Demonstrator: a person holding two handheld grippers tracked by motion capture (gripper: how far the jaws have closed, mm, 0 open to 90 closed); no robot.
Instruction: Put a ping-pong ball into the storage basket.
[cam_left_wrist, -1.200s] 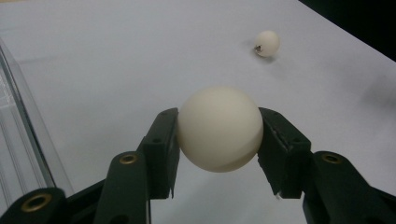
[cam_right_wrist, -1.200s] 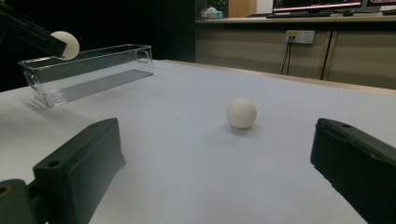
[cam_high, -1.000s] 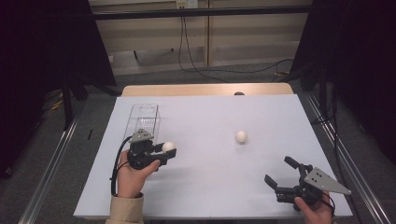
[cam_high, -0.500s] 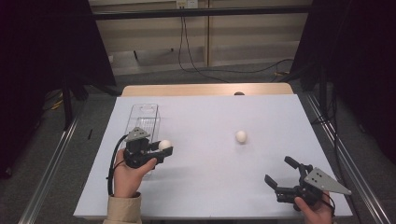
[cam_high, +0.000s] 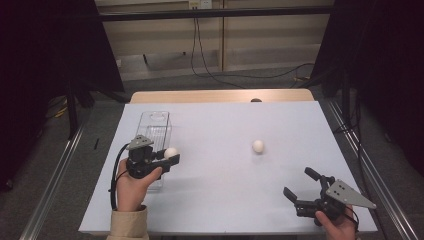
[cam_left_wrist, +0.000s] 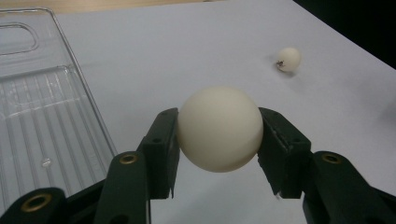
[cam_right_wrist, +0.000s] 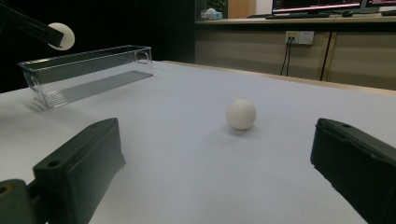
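Care matters most now: the left gripper (cam_left_wrist: 218, 140) has its jaws clamped on a white ball (cam_left_wrist: 219, 129), held above the table just right of the clear bin (cam_high: 152, 131). Carry it left over the bin, lower, then release gently. The right gripper (cam_high: 306, 187) rests with jaws apart, near right; the second ball (cam_high: 258, 146) lies mid-table.

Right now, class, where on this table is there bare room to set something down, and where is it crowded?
Free: the wide white stretch between the clear box and the loose ball, and the middle front between the two grippers. Crowded: the left front, where the left gripper holds a ball beside the box.
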